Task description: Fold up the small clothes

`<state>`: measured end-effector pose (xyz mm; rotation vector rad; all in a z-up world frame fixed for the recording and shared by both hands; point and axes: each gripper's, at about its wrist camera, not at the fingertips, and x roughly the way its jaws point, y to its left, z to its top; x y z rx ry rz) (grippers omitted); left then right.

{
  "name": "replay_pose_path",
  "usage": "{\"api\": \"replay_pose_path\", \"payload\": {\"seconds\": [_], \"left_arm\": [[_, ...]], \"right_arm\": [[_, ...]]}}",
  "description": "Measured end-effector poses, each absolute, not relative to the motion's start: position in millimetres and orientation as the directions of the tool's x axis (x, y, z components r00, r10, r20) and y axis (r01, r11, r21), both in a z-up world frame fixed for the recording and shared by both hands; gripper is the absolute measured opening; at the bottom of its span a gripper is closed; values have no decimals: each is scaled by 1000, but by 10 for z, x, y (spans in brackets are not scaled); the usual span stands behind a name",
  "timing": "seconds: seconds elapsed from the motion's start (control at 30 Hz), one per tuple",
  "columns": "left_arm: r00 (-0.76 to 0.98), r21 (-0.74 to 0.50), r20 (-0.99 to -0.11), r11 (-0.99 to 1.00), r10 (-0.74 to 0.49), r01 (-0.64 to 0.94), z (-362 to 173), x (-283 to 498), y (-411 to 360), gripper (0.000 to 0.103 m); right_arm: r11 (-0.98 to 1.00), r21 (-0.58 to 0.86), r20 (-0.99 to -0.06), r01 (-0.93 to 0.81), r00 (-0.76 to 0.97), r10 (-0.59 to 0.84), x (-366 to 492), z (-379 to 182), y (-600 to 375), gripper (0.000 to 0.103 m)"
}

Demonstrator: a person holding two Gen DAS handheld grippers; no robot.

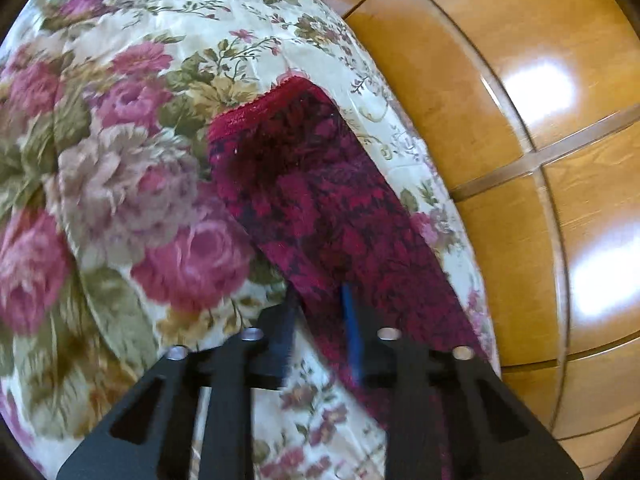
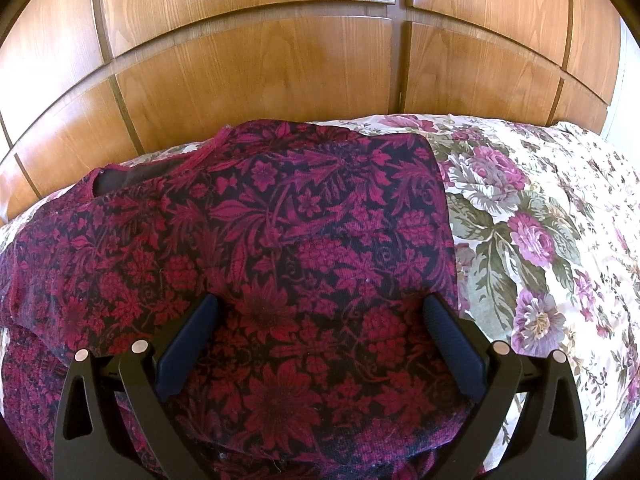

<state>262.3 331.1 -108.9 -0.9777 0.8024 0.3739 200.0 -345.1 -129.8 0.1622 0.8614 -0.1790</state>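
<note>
Floral bed [image 2: 540, 200] by wood panels.
Left tongs [image 1: 320, 320] pinch the top's [image 2: 280, 220] edge to fold it; right tongs [image 2: 320, 344] gape above.

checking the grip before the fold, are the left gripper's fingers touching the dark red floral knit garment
Touching. In the left wrist view, the left gripper has its fingers closed on a strip of the dark red floral knit garment, with no gap visible.

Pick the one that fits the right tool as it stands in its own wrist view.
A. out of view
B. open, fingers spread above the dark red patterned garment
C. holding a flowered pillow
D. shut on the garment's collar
B: the right tool stands wide open, its fingers spread over the dark red patterned garment, gripping nothing.
</note>
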Motion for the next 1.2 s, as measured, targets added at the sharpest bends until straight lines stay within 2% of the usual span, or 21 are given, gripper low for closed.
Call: {"api": "replay_pose_path", "payload": {"seconds": [0.07,0.3,0.53,0.7,0.93,1.0,1.07,1.13,1.17,1.2], "left_arm": [[666,-581,-744,546,-56,-603,-1041,2633,3264,13],[747,-554,-664,692,-32,-463,-571,2532,2891,11],[794,-467,-600,849,-98,-248,-183,2614,1945,10],[771,-382,-612,919,-177,-92,-206,2687,1129,10],[676,-332,-687,943,-267,34,-495,2867,200,10],[641,-320,-717,946,-275,48,-592,2925,16,16],[631,-322,-720,945,-289,66,-638,2939,-86,37],[647,-303,-708,949,-285,87,-630,2851,-150,45],[653,-301,-699,948,-291,101,-610,2796,-172,58],[658,-311,-690,945,-301,106,-604,2783,-146,62]], "right_arm": [[973,69,-765,221,638,-91,2000,-1299,-3452,101],[973,69,-765,221,638,-91,2000,-1299,-3452,101],[973,70,-765,220,638,-89,2001,-1299,-3454,101],[973,78,-763,219,641,-83,1996,-1295,-3454,101],[971,92,-761,219,645,-73,1985,-1289,-3487,101],[971,94,-760,219,646,-72,1984,-1289,-3492,101],[971,99,-760,219,647,-69,1983,-1294,-3510,101],[970,104,-760,220,647,-65,1983,-1302,-3521,101],[970,106,-760,220,647,-63,1985,-1303,-3524,101],[970,107,-760,220,646,-63,1988,-1304,-3525,101]]}}
